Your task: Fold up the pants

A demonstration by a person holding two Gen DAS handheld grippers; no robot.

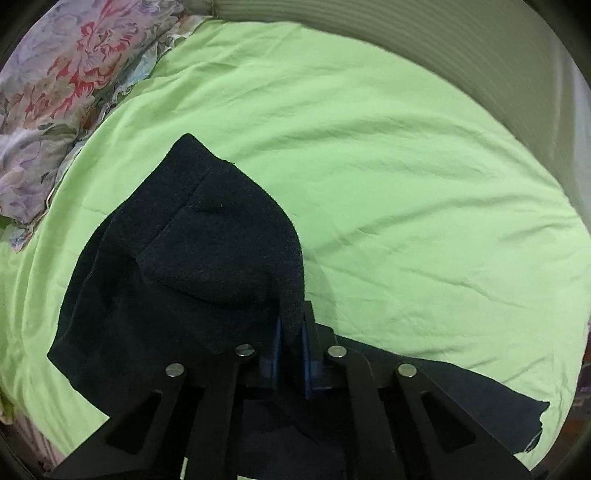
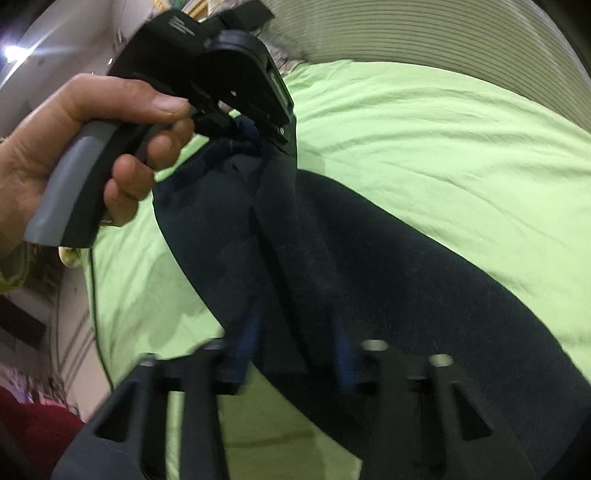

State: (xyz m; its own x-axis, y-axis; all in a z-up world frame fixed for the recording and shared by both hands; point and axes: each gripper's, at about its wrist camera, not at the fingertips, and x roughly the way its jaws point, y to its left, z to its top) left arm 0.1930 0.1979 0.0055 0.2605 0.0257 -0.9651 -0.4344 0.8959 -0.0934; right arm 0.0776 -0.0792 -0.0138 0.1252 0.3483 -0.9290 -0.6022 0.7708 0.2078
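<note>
**Pants gripped at both ends over green sheet**

Pants point(image 1: 192, 266), dark navy, lying partly on green bed sheet point(image 1: 369, 166), partly lifted. Left gripper point(image 1: 291, 332) pointing steeply down, blue pads closed tight on a bunched fold of the fabric; cloth humped up ahead of the fingers, one hemmed end reaching toward the floral pillow point(image 1: 55, 92) at upper left. Further strip of the same fabric flat on the sheet to the lower right, ending in a ragged corner.

From the right wrist view: right gripper point(image 2: 295, 354) blurred, blue pads narrowed onto a thick fold of the pants point(image 2: 332, 258), fabric filling the gap between them. Garment stretched as a long dark band from there up to the left gripper point(image 2: 273, 133), seen from outside, clamped on the far bunched end. Left hand point(image 2: 85, 147) wrapped round its grey-and-black handle, finger on the trigger. Ribbed headboard point(image 2: 406, 33) behind the bed. Sheet creased, lying smooth otherwise.
</note>
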